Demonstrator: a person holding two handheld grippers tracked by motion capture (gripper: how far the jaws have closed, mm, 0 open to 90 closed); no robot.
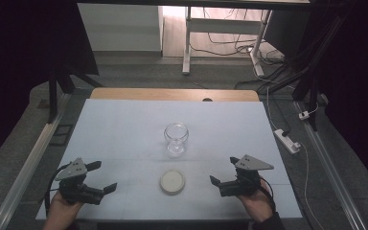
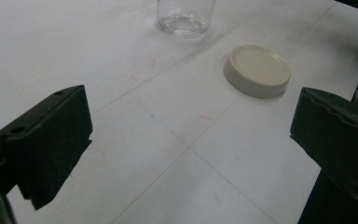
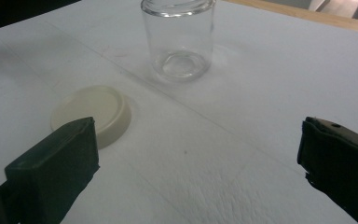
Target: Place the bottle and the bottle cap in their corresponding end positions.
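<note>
Both tongs released: left gripper, right gripper; we'd guess lid goes on jar; pinch its rim level.

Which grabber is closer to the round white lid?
Right, narrowly. The right gripper sits just right of the lid; the left gripper sits farther off to its left.

Clear glass jar upright at frame centre on white bench, cream lid just below it, apart. Left gripper lower left, right gripper lower right, both w/ fingers spread, holding nothing.
</note>
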